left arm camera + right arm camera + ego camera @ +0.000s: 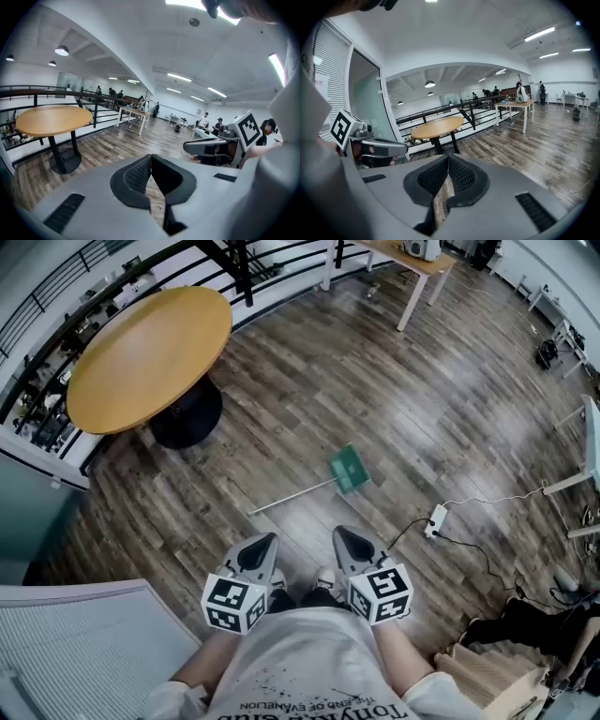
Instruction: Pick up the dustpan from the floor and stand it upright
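The green dustpan (350, 468) lies flat on the wood floor (309, 399) just ahead of the right gripper (343, 535), and its long handle (292, 495) slants back toward the left gripper (265, 542). Both grippers hover side by side, jaws pressed together on nothing. As I judge it, nothing is done yet: grasping, lifting and standing it upright are all left.

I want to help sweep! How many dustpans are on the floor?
1: the green dustpan lies on the wood floor, right of the round table. Others may be hidden outside the view.

Green dustpan (350, 468) — orange table (150, 357), brown plank floor (422, 399).
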### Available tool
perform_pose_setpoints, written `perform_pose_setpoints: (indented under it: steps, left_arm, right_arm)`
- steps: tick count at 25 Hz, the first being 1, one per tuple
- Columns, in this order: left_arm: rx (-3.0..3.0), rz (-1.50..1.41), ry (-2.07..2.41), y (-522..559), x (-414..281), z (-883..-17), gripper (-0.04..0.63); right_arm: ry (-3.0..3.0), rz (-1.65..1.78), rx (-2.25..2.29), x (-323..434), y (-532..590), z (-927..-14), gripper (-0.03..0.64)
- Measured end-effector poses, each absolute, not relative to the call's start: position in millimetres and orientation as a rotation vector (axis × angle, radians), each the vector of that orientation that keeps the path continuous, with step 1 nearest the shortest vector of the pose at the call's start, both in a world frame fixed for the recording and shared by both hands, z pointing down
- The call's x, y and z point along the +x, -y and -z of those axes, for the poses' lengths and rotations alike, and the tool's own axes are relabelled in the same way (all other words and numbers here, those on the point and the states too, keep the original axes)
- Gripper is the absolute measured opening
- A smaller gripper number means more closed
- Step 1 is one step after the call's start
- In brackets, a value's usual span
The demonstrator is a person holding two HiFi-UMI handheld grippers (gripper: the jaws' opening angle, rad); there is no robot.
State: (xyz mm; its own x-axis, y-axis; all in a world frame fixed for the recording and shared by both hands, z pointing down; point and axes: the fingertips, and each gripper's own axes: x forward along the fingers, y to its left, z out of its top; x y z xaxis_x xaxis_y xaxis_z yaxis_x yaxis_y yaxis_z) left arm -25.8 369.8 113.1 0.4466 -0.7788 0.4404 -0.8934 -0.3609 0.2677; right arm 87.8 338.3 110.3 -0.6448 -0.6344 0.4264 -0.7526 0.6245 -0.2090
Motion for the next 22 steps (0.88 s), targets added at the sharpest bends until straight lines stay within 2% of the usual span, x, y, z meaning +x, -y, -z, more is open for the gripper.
perform_pose_setpoints:
  steps: [15,22]
  left_arm:
    - [2.243,-0.338,1.374,-376.7,-102.9,-124.5,0.025]
    - [2.260,-0.321,1.336,-360.7,-110.5,-128.1,0.025]
  right_arm:
    - [2.519,-0.584,1.269,41.3,-329.2,-108.1,0.026]
    - [2.475,-0.605,1.306,40.8,-323.3,-116.5,0.026]
